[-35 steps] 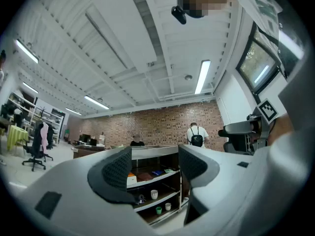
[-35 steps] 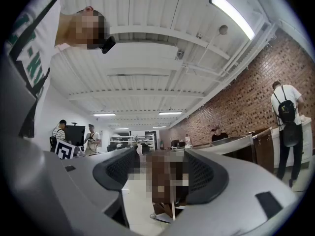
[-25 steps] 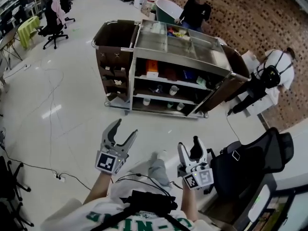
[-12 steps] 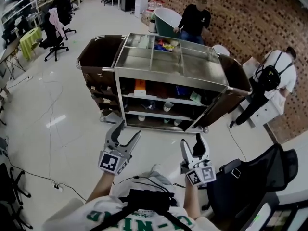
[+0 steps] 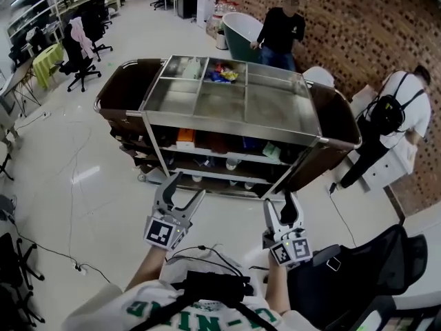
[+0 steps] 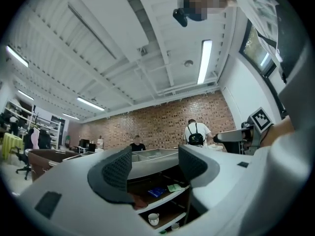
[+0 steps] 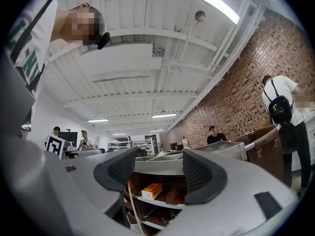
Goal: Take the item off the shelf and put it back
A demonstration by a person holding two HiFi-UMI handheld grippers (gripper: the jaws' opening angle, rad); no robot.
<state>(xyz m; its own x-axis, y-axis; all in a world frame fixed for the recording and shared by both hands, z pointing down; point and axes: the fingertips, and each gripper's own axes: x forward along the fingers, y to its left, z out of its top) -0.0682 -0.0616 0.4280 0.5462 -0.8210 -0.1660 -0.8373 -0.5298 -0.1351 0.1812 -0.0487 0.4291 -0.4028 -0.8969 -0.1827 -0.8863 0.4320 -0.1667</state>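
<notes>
- Head view: orange box point(image 5: 185, 138) sits on the cart's point(image 5: 227, 119) upper shelf point(image 5: 241, 158), left end; both claws well short of it.
- Left claw point(image 5: 187, 186) wide open, empty.
- Right claw point(image 5: 279, 209) half open, closing on nothing.
- Suggest: reopen right, square up to the box, then reach.

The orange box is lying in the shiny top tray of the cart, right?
Not quite. The orange box is lying on the shelf just under the shiny top tray of the cart, not in the tray. The head view shows it, and the right gripper view shows it too.
</notes>
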